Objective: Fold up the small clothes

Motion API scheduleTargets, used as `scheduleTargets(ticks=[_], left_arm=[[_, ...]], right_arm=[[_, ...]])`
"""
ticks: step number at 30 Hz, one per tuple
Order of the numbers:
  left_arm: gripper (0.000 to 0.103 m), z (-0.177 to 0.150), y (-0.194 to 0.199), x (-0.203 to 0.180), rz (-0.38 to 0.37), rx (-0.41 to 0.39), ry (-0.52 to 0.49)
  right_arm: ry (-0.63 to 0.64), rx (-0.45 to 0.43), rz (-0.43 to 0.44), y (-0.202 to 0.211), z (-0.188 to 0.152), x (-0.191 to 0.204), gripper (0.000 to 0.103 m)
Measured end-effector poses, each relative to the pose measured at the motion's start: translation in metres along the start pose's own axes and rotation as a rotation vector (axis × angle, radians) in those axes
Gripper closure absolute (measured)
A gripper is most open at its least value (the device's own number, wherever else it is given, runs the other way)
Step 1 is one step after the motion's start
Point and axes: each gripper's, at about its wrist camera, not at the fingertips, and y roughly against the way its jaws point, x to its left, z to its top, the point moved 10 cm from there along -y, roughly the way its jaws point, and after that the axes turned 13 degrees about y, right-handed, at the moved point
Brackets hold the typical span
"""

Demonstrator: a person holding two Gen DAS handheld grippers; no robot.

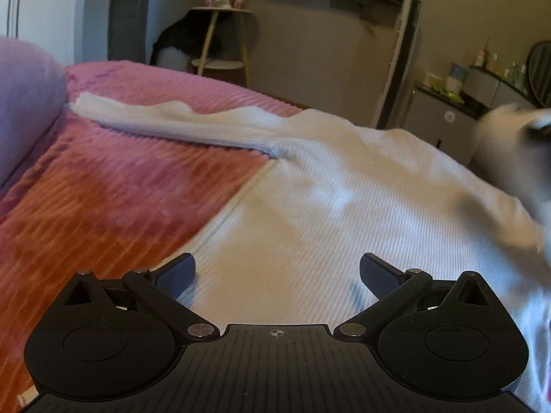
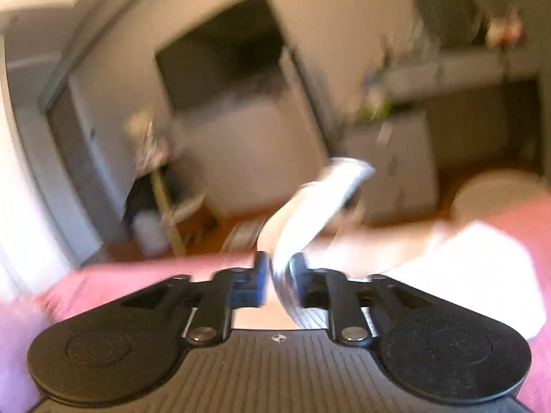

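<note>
Left gripper (image 1: 277,275) held wide above white sweater (image 1: 344,189); sleeve (image 2: 310,213) pinched by right gripper (image 2: 279,280), slip risked if swung fast.

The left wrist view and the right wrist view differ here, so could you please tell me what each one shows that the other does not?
Only the left wrist view shows the left gripper open above the white top, with one sleeve stretched flat toward a purple pillow. Only the right wrist view, badly blurred, shows the right gripper shut on a lifted strip of white cloth, probably the other sleeve. Both show the pink blanket and the side table.
</note>
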Motion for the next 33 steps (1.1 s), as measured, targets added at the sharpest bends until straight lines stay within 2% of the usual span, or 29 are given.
scheduleTargets(ticks=[2, 3, 6, 10, 12, 15, 18, 20, 25, 26, 27, 29, 33], left_arm=[[0.000, 0.004, 0.000, 0.001, -0.038, 0.009, 0.021], [0.000, 0.006, 0.001, 0.001, -0.060, 0.011, 0.027], [0.000, 0.011, 0.000, -0.008, -0.127, 0.026, -0.009], [0.000, 0.016, -0.004, -0.034, -0.232, 0.052, -0.085], [0.000, 0.016, -0.014, -0.045, -0.291, 0.124, -0.071], [0.000, 0.010, -0.040, -0.050, -0.336, 0.276, -0.013], [0.000, 0.017, -0.057, -0.053, -0.371, 0.312, 0.062], [0.000, 0.019, -0.068, -0.059, -0.389, 0.365, 0.110], [0.000, 0.022, -0.085, -0.071, -0.391, 0.416, 0.146], [0.001, 0.024, -0.087, -0.073, -0.392, 0.419, 0.149], [0.002, 0.025, -0.088, -0.075, -0.398, 0.419, 0.151], [0.018, 0.028, -0.092, -0.074, -0.400, 0.423, 0.164], [0.036, 0.030, -0.098, -0.064, -0.402, 0.446, 0.233]], right_arm=[[-0.069, 0.017, -0.018, 0.000, -0.020, 0.002, 0.066], [-0.104, 0.007, -0.047, 0.006, -0.027, -0.005, 0.061], [-0.240, 0.016, -0.163, 0.032, -0.061, -0.037, 0.060], [-0.409, 0.020, -0.199, 0.052, -0.099, -0.086, 0.060], [-0.517, 0.005, -0.205, 0.050, -0.105, -0.111, 0.060], [-0.644, -0.050, -0.161, 0.044, -0.116, -0.137, 0.060], [-0.748, -0.108, -0.101, 0.032, -0.128, -0.163, 0.060], [-0.826, -0.165, -0.060, 0.024, -0.130, -0.165, 0.061], [-0.807, -0.212, -0.033, 0.010, -0.119, -0.167, 0.068], [-0.810, -0.214, -0.028, 0.008, -0.119, -0.168, 0.072], [-0.814, -0.211, -0.027, 0.006, -0.120, -0.169, 0.075], [-0.832, -0.212, -0.020, 0.006, -0.124, -0.171, 0.076], [-0.829, -0.213, -0.012, 0.013, -0.122, -0.167, 0.076]])
